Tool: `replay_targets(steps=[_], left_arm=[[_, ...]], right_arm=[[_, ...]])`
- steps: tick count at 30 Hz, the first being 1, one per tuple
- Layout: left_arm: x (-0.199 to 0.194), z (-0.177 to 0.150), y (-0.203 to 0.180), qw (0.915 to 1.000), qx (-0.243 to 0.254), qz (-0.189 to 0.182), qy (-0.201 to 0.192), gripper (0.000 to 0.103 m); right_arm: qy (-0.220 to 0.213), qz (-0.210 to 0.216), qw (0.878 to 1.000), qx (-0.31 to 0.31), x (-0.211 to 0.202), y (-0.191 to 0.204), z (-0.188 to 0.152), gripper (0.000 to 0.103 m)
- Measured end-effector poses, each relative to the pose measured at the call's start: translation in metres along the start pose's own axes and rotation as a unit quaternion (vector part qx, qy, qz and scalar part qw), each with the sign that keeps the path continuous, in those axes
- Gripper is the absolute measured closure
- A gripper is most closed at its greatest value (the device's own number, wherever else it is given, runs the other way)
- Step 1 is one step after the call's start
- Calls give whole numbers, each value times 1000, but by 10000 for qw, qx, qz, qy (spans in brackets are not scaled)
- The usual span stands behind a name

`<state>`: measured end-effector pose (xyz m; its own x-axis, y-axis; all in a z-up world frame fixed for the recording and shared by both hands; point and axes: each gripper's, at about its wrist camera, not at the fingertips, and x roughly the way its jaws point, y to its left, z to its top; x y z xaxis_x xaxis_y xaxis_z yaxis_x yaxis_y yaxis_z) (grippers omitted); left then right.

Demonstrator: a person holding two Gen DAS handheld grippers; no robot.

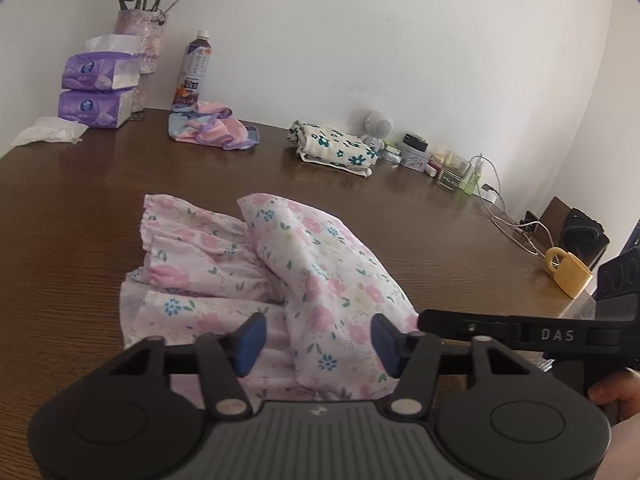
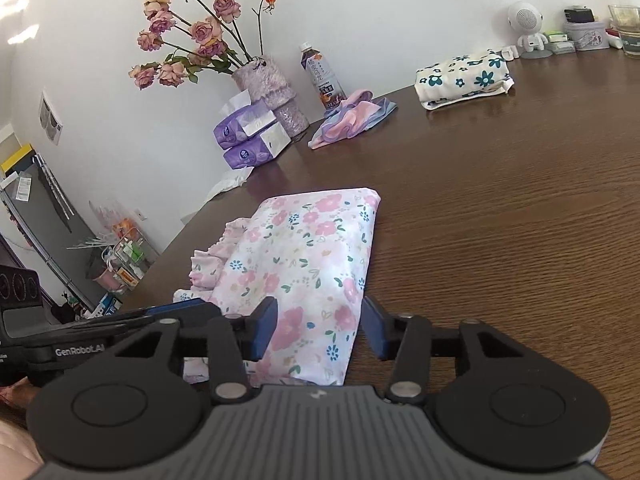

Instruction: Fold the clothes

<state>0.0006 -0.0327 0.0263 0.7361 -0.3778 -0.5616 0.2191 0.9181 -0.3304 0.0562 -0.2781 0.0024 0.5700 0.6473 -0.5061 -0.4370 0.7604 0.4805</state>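
A pink floral garment lies partly folded on the brown wooden table, with a folded panel laid over its ruffled part. My left gripper is open, low over the garment's near edge, with fabric between its blue pads. In the right wrist view the same garment reaches back between the fingers of my right gripper, which is also open. The two grippers sit side by side at the near end of the cloth. Whether the pads touch the fabric is unclear.
A folded white cloth with teal flowers and a crumpled pastel cloth lie by the back wall. A bottle, tissue packs, a vase of roses, a yellow mug, cables and small jars line the table's edges.
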Motion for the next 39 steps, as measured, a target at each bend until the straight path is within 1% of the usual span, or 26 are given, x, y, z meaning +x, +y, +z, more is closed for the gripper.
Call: replay_targets(steps=[1,2,4,5,6,7,9,10,11,12,13,15,17,19,20,23,24,26,27,28,29,31,33,34,36,39], left_arm=[[1,0,0,10000,2,-14,25,80],[1,0,0,10000,7,-10,40,79],[-2,1,3,9999,-72,76,-31,57],[-3,1,5,9999,-104,120,-56,55],[-1,1,5,9999,-110,52,-4,74],[0,1,5,9999,-112,-38,62,84],[4,1,4,9997,-100,-144,151,85],[4,1,5,9998,-113,-126,137,82],[3,2,6,9998,-153,-85,118,66],[3,2,8,9998,-187,-17,90,53],[4,2,9,9997,-212,-39,119,55],[7,3,13,9994,-288,-106,156,83],[8,7,17,9990,-404,-153,136,81],[9,11,20,9984,-520,-199,115,64],[10,13,22,9980,-578,-222,105,51],[14,33,24,9974,-676,-189,-176,49],[20,38,25,9970,-730,-168,-187,49],[30,45,27,9965,-809,-140,-175,56],[33,47,29,9964,-824,-138,-164,76],[36,49,30,9963,-839,-136,-152,86],[39,51,31,9962,-854,-134,-141,89],[45,55,34,9959,-884,-129,-119,81],[51,60,36,9957,-914,-125,-97,44],[54,62,37,9956,-929,-123,-85,43],[60,66,40,9953,-959,-119,-63,64],[62,67,46,9937,-1104,-205,-75,67]], right_arm=[[68,10,10000,-4,2,0,-1,59],[156,61,9999,-6,5,1,-2,71],[215,101,9997,-51,6,4,-3,74],[166,94,9998,-49,4,4,-3,73],[101,86,9999,-30,2,3,-2,64],[37,77,10000,-11,-1,2,-1,60],[113,6,9999,-24,2,1,-1,66],[212,39,9998,-29,5,2,-2,74],[282,86,9995,-56,8,3,-3,83],[279,104,9995,-87,8,5,-3,83],[243,110,9996,-112,7,5,-2,82],[191,93,9998,-44,6,2,0,64],[260,17,9997,-14,10,-1,1,74],[398,47,9992,-14,16,-1,-1,79],[378,68,9993,-20,16,0,0,78],[114,140,9998,97,12,-3,12,57],[33,158,9998,150,13,-4,17,56],[-33,164,9996,237,22,-5,27,56],[-21,142,9995,268,28,-5,30,57],[38,121,9994,308,34,-6,31,57],[123,101,9992,355,41,-6,31,67],[203,121,9989,399,47,-7,30,74],[105,160,9986,488,46,-11,33,69],[50,164,9981,592,46,-14,35,65],[50,135,9971,753,49,-21,38,61],[156,186,9962,835,54,-24,36,60]])
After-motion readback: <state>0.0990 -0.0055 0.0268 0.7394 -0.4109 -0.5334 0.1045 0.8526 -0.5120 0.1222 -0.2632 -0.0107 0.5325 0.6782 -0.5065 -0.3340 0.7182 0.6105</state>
